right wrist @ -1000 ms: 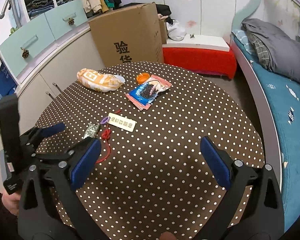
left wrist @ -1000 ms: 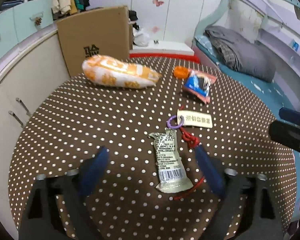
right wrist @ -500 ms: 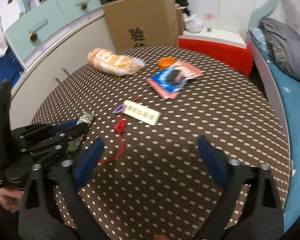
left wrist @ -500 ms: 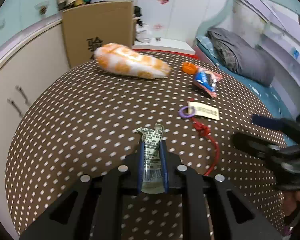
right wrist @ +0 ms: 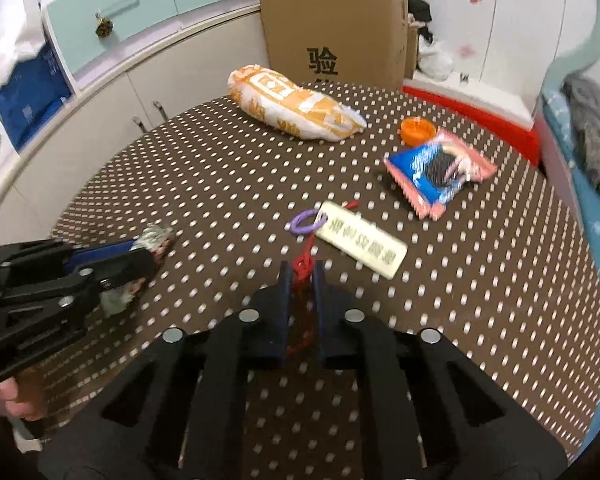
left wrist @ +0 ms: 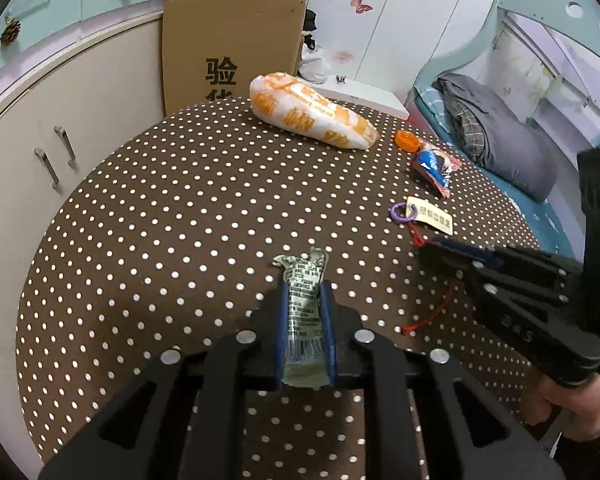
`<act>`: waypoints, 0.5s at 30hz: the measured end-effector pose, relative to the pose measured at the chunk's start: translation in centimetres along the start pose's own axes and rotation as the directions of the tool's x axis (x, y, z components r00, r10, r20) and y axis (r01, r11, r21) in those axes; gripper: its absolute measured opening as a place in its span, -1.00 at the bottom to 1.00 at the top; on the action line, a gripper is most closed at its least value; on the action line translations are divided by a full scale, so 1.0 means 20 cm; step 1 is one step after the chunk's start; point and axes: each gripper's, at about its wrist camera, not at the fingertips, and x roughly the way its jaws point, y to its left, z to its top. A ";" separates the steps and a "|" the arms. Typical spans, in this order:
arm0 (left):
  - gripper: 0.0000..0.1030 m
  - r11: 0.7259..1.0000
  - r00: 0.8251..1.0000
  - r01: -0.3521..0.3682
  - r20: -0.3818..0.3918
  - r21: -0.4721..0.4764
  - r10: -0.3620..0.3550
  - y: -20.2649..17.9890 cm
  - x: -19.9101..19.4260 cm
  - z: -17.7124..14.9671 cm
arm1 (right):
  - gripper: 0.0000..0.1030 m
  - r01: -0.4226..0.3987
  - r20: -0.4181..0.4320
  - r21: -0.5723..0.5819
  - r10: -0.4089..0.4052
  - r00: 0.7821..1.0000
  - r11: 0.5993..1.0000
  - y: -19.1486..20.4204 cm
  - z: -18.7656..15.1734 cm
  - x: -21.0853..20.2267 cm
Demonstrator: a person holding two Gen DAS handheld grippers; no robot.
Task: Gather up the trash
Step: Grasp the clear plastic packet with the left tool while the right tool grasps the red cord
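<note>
My left gripper (left wrist: 304,292) is shut on a grey-green printed wrapper (left wrist: 302,280), held just above the brown dotted table (left wrist: 160,220); it also shows in the right wrist view (right wrist: 140,254). My right gripper (right wrist: 302,276) is shut on the red cord (right wrist: 303,268) of a cream tag (right wrist: 360,240) with a purple ring (right wrist: 304,220); the tag lies on the table. The right gripper also shows in the left wrist view (left wrist: 440,246). Further back lie a blue-pink snack packet (right wrist: 440,170), an orange cap (right wrist: 418,130) and an orange-white bag (right wrist: 292,106).
A cardboard box (left wrist: 232,44) stands behind the table against cream cabinets (left wrist: 40,120). A bed with a grey blanket (left wrist: 496,132) is at the right. A red-edged platform (right wrist: 472,112) lies behind the table.
My right gripper has moved in over the tag's red cord and shut on it. My left gripper, which shut on the wrapper earlier, still holds it and has lifted slightly.
</note>
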 end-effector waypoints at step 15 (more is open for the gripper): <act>-0.71 0.997 0.998 0.032 0.046 0.067 -0.035 -0.21 -0.08 0.07 | -0.82 -0.067 0.149 0.105 0.050 0.987 0.992 -0.21 -0.10 -0.49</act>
